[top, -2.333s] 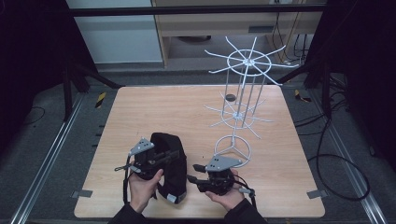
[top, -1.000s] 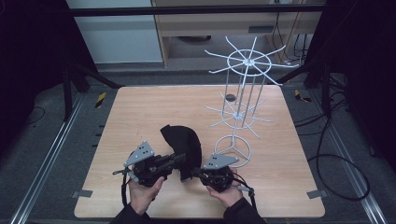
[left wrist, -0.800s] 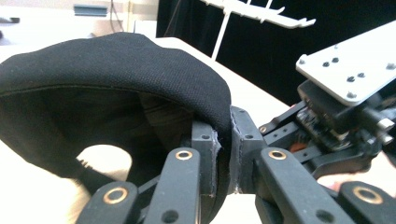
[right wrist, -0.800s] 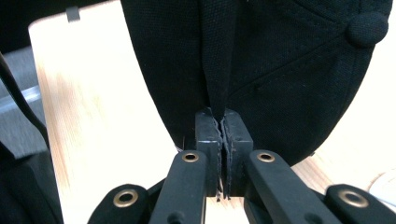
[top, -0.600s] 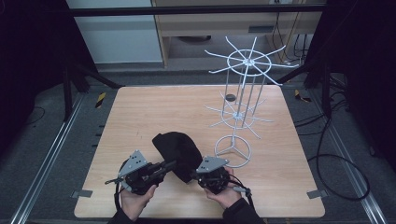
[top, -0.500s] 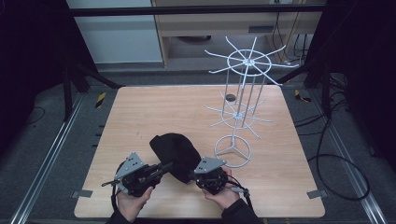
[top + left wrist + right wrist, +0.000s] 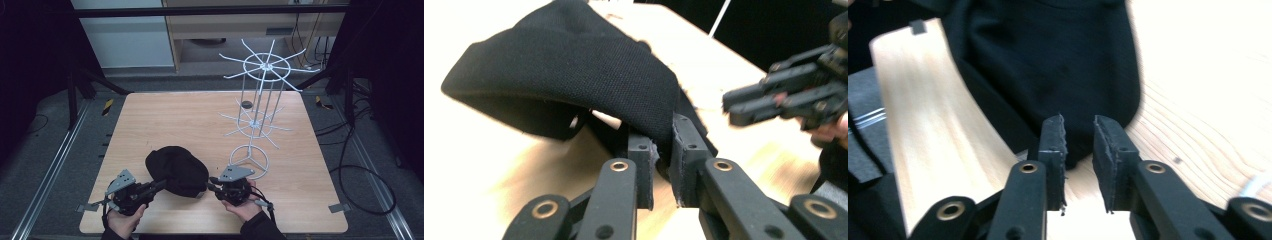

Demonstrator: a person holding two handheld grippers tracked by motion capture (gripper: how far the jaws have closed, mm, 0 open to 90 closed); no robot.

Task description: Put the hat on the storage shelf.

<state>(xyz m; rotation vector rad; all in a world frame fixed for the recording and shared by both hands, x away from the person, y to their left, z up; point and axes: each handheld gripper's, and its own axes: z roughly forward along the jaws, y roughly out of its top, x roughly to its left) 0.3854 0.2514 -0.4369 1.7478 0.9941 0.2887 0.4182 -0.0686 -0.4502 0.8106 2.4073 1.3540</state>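
Black fabric is bunching at the near edge of the pale wooden worktop (image 7: 150, 120): a black cap (image 7: 177, 170) is lying there between my two hands. In the high view my left gripper (image 7: 159, 185) is reaching in from the near left, its tips meeting the cap's left edge, while my right gripper (image 7: 209, 185) is sitting just right of the cap, its tips at the near right edge. A white wire rack (image 7: 260, 95) is standing on the far right of the worktop, well apart from the cap, with a small dark disc (image 7: 246, 104) beside its upright.

In the left gripper view my left fingers (image 7: 686, 165) are pinching a fold of the cap (image 7: 569, 70); the cloth is running down between the pads and draping up and away to the left. My other gripper (image 7: 784, 97) is showing at the right, blurred.

In the right gripper view my right fingers (image 7: 1108, 155) are standing a little apart and have just been opening. The cap (image 7: 1048, 60) is lying on the worktop just beyond them, its edge behind the gap, and the pads are not pressing on it.
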